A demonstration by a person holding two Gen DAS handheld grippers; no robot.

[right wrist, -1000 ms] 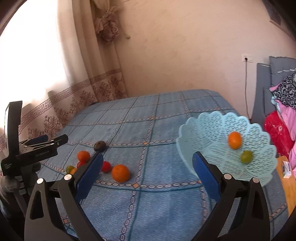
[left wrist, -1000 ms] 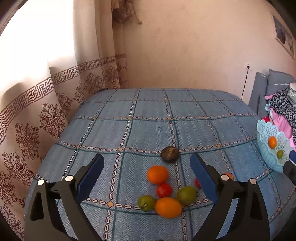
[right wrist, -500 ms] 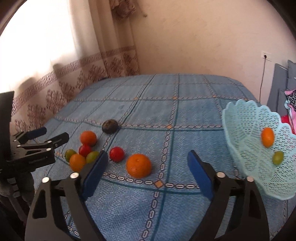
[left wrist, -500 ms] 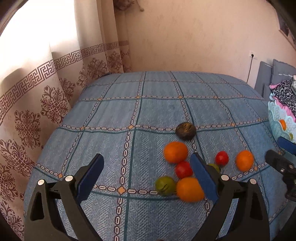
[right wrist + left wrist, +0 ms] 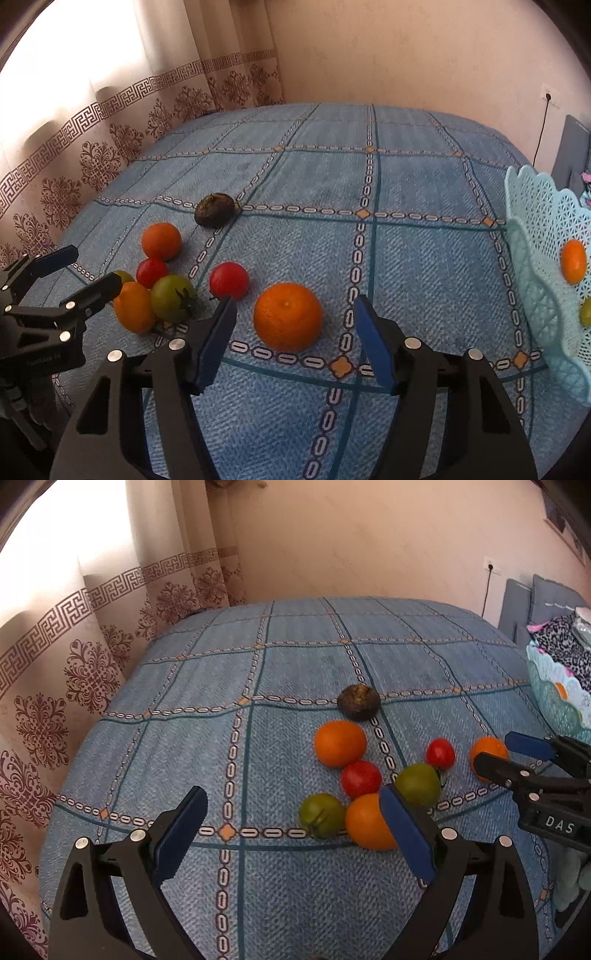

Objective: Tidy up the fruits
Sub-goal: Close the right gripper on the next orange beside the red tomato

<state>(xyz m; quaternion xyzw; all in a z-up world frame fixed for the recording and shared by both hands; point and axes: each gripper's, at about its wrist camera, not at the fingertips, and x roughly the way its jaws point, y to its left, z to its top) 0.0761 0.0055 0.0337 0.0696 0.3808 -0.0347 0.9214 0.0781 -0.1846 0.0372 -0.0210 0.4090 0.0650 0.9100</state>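
Right claw: wide open, empty, orange between its fingers, untouched. Left claw: wide open, empty, beside fruit cluster

Blue checked bedspread: loose fruits, basket.

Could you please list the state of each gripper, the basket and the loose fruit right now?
Left gripper: open, empty.
Right gripper: open, lined up on the big orange.
Big orange: loose on the bed.
Basket: upright, holding an orange fruit and a green one.
Dark fruit: alone, apart from the others.
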